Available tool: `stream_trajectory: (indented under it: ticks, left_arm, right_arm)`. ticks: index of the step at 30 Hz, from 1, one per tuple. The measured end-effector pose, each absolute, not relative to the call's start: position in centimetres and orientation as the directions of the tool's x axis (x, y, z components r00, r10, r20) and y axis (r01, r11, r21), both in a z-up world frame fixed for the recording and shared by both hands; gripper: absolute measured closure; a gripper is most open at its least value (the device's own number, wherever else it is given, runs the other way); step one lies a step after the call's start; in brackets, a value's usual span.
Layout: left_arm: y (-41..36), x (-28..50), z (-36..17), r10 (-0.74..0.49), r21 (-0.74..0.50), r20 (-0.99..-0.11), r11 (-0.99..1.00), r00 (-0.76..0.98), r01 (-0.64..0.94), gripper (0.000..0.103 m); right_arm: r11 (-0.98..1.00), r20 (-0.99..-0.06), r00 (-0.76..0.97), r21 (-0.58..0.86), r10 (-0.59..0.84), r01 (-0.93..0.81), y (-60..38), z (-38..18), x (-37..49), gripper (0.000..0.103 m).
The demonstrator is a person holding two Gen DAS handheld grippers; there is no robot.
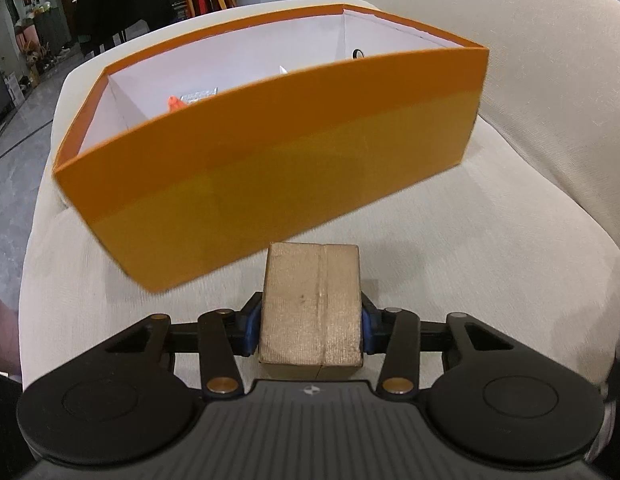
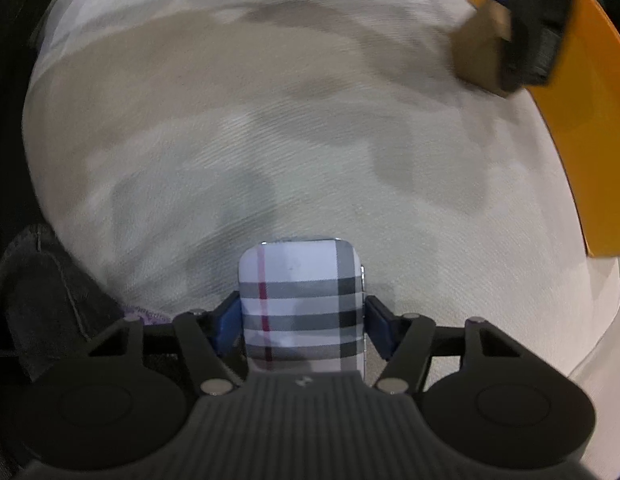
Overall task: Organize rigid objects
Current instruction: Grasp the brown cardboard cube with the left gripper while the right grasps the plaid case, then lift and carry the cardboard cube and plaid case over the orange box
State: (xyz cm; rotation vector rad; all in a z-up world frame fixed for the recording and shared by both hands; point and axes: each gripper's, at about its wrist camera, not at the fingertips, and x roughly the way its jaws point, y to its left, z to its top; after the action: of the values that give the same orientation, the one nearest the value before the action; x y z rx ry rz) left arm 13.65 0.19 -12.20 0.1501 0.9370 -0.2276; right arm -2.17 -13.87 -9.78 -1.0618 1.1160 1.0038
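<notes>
A small brown cardboard box (image 1: pixel 312 300) sits between the blue pads of my left gripper (image 1: pixel 310 320), which is shut on it, just in front of the near wall of a big orange storage box (image 1: pixel 270 152). That box has white dividers, and an orange item (image 1: pixel 174 103) and a silvery packet (image 1: pixel 198 95) show inside it. In the right wrist view, my right gripper (image 2: pixel 302 316) points down at the cushion and is shut on a grey, white and red plaid case (image 2: pixel 300 280). The cardboard box (image 2: pixel 478 48) and orange box (image 2: pixel 590 120) appear at the top right.
Everything rests on a cream sofa seat (image 1: pixel 470 260) with a back cushion (image 1: pixel 510 40) to the right. Dark fabric (image 2: pixel 42 300) and a small purple object (image 2: pixel 146 314) lie at the seat's left edge. Chairs and floor clutter stand far behind.
</notes>
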Motion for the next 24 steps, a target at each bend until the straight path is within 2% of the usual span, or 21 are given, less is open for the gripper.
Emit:
stream_trajectory:
  ticks: [12, 24]
  left_arm:
    - [1.6, 11.2, -10.7, -0.138, 0.003, -0.797, 0.973, 0.588, 0.233, 0.051]
    - [2.2, 10.7, -7.0, -0.137, 0.015, -0.751, 0.974, 0.646, 0.224, 0.051]
  right_arm:
    - [0.500, -0.979, 0.175, -0.100, 0.105, -0.860, -16.0, -8.1, 5.2, 0.040]
    - [0.580, -0.958, 0.253, -0.130, 0.136, -0.804, -16.9, -4.9, 8.0, 0.040]
